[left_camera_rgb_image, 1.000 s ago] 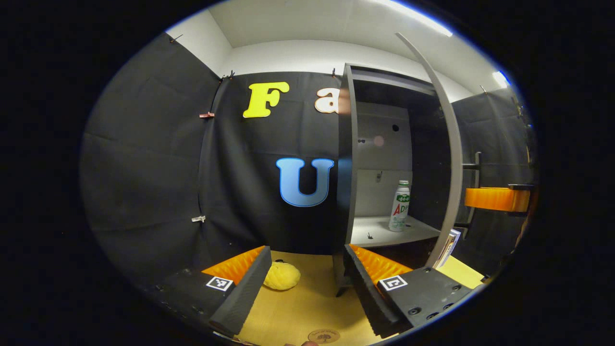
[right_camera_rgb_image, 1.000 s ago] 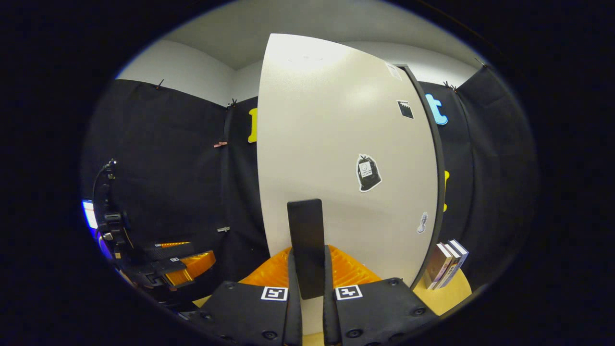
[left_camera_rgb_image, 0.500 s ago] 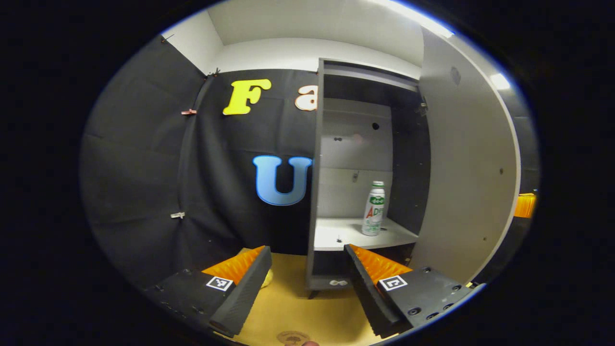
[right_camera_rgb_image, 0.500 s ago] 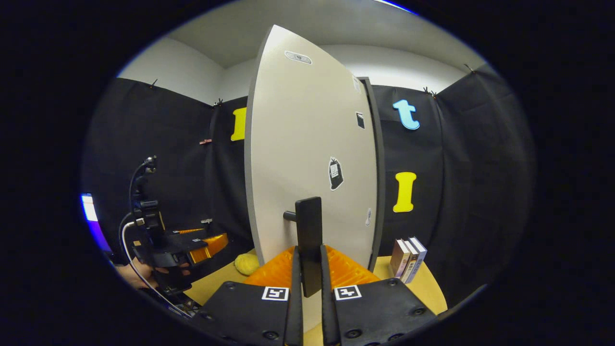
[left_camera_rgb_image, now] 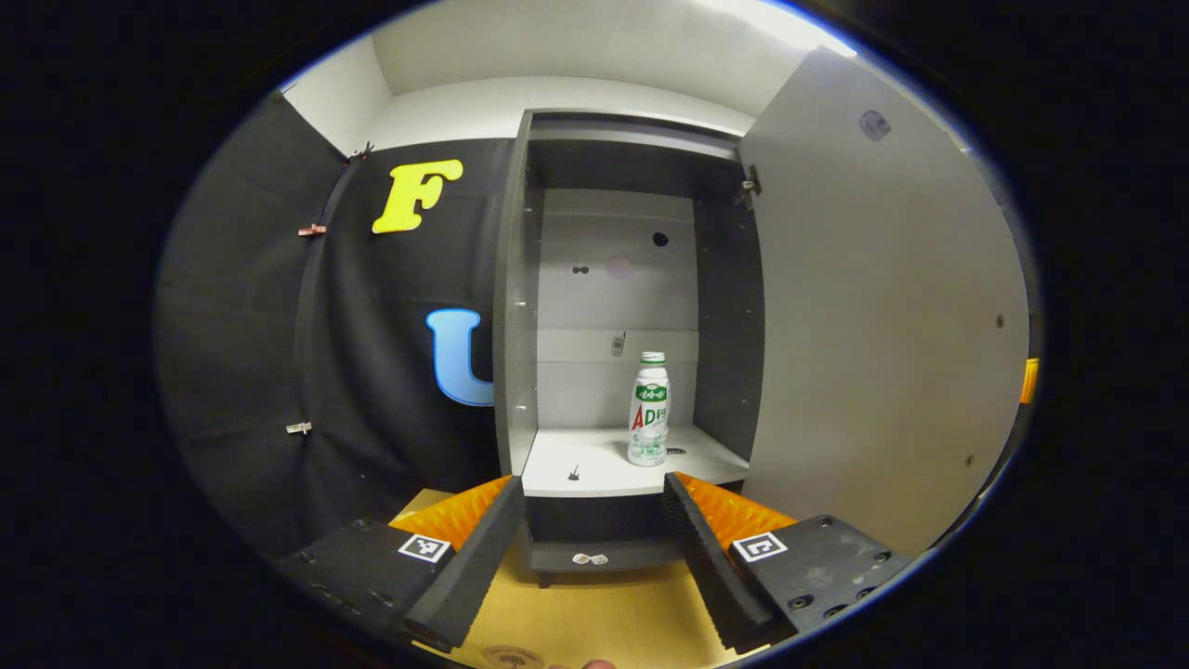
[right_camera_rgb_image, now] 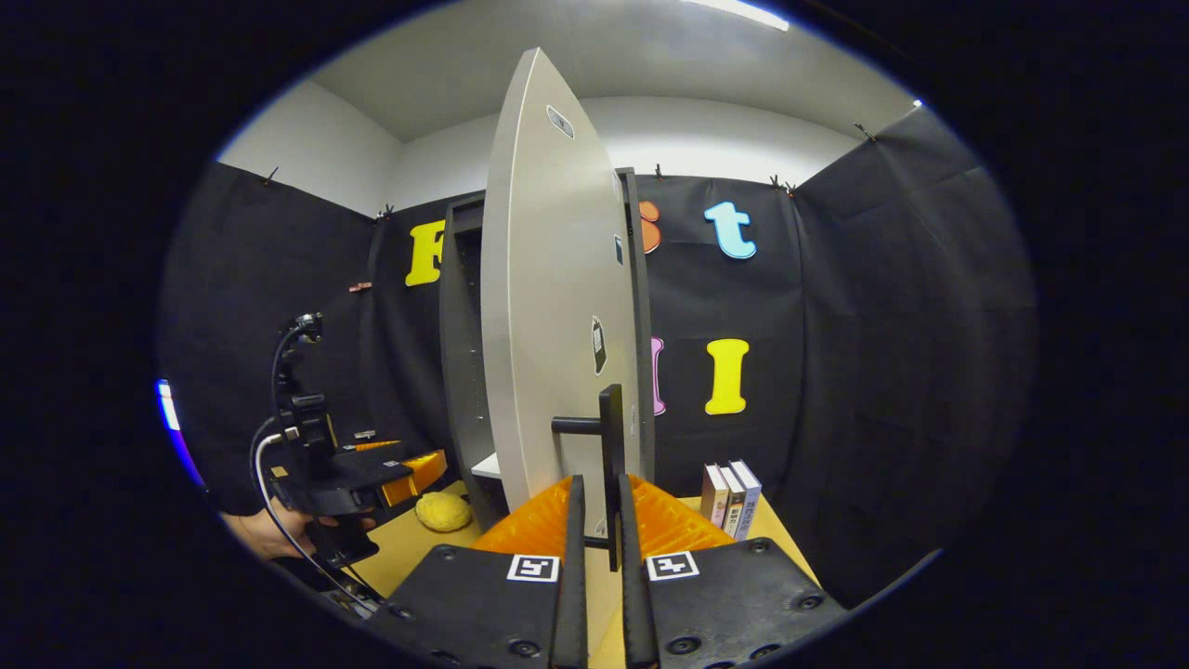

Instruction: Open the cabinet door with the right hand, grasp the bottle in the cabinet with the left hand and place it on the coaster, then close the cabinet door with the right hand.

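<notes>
Door-opening step nearly done: right tool (right_camera_rgb_image: 597, 539) clamped on door handle (right_camera_rgb_image: 610, 446); left tool (left_camera_rgb_image: 590, 548), fingers apart, faces bottle (left_camera_rgb_image: 649, 410) ahead, must reach in.

- Yellow sponge (right_camera_rgb_image: 443, 511) on the table (right_camera_rgb_image: 409, 548), near the cabinet's foot.
- Three books (right_camera_rgb_image: 730, 499) upright, side by side, right of the cabinet.
</notes>
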{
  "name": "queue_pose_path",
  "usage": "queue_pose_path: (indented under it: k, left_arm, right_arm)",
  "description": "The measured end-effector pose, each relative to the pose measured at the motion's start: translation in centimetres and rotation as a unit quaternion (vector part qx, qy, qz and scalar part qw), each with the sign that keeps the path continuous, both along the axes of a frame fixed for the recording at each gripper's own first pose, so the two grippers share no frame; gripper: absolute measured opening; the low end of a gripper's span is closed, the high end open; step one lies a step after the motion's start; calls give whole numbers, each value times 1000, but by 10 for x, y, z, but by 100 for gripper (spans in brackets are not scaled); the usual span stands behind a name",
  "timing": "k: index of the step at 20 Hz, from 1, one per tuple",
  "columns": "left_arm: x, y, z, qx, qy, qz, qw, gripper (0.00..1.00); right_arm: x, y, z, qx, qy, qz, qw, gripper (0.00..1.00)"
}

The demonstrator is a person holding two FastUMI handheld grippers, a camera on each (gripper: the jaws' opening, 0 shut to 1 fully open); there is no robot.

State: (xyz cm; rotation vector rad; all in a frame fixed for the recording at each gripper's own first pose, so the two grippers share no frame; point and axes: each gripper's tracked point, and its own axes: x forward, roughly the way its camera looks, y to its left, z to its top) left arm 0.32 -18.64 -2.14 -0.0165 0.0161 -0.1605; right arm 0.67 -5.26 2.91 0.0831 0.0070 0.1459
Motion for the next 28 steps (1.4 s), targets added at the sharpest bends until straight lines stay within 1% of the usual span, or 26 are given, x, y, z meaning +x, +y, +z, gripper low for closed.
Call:
queue_pose_path:
  k: [1, 4, 5, 6, 7, 8, 9, 10, 11, 12, 13, 14, 15, 16, 17, 18, 19, 20, 21, 22, 23, 24, 25, 26, 28]
  left_arm:
    - [0, -3, 1, 3, -3, 3, 1000, 95]
    - [2, -13, 9, 5, -13, 4, 1000, 95]
    - [3, -16, 10, 8, -14, 4, 1000, 92]
    - [5, -20, 11, 10, -14, 3, 1000, 95]
    - [7, -25, 9, 11, -12, 1, 1000, 95]
    - [9, -30, 10, 12, -12, -1, 1000, 92]
    - [12, -35, 9, 14, -11, -5, 1000, 95]
    - [15, -41, 10, 16, -12, -5, 1000, 95]
    - [20, -48, 11, 19, -12, -7, 1000, 92]
    - [26, -54, 12, 22, -12, -10, 1000, 95]
    - [33, -61, 12, 23, -14, -13, 1000, 95]
    - [41, -68, 14, 23, -15, -17, 999, 92]
    - [50, -77, 14, 23, -17, -20, 999, 94]
    - [59, -84, 16, 24, -19, -24, 999, 94]
    - [71, -91, 17, 26, -22, -29, 999, 94]
    - [82, -97, 17, 27, -22, -33, 999, 94]
    - [92, -104, 16, 28, -23, -36, 999, 94]
    - [103, -110, 14, 28, -23, -40, 999, 92]
    - [115, -116, 12, 26, -22, -42, 999, 94]
    - [127, -121, 9, 22, -19, -44, 999, 94]
    - [137, -125, 7, 20, -16, -44, 999, 94]
    - [149, -127, 7, 18, -16, -43, 999, 92]
    - [161, -127, 5, 18, -14, -42, 999, 95]
    - [173, -128, 3, 18, -11, -38, 999, 92]
    - [196, -128, -2, 15, -2, -24, 1000, 95]
  right_arm:
    - [-1, -8, 0, -3, -1, -7, 1000, 19]
    - [-2, -24, -3, 6, -2, -16, 1000, 19]
    - [-2, -29, -3, 6, -4, -17, 1000, 18]
    - [-3, -31, -3, 8, -5, -17, 1000, 18]
    - [-3, -31, -3, 10, -4, -12, 1000, 18]
    - [-2, -30, -3, 10, -3, -6, 1000, 18]
    - [-1, -30, -3, 8, -3, -2, 1000, 18]
    - [-2, -31, -4, 6, -1, 1, 1000, 18]
    - [-3, -33, -6, 2, 3, 1, 1000, 11]
    - [-5, -36, -9, -3, 8, 1, 1000, 18]
    - [-9, -39, -11, -4, 12, 1, 1000, 18]
    - [-14, -41, -10, -1, 15, 4, 1000, 18]
    - [-14, -46, -9, 3, 15, 1, 1000, 25]
    - [-19, -53, -6, 7, 7, -3, 1000, 34]
    - [-22, -62, -2, 10, -2, -12, 1000, 38]
    - [-23, -71, 1, 14, -12, -27, 999, 45]
    - [-27, -81, 3, 18, -19, -43, 999, 63]
    - [-27, -90, 3, 22, -22, -54, 998, 66]
    - [-26, -96, 0, 26, -18, -65, 997, 80]
    - [-25, -103, -4, 29, -14, -76, 997, 85]
    - [-23, -111, -5, 29, -10, -86, 996, 85]
    - [-21, -115, -7, 29, -9, -88, 996, 86]
    - [-22, -117, -6, 27, -10, -94, 995, 90]
    - [-20, -122, -5, 27, -11, -97, 995, 92]
    - [-16, -125, -1, 26, -17, -101, 994, 92]
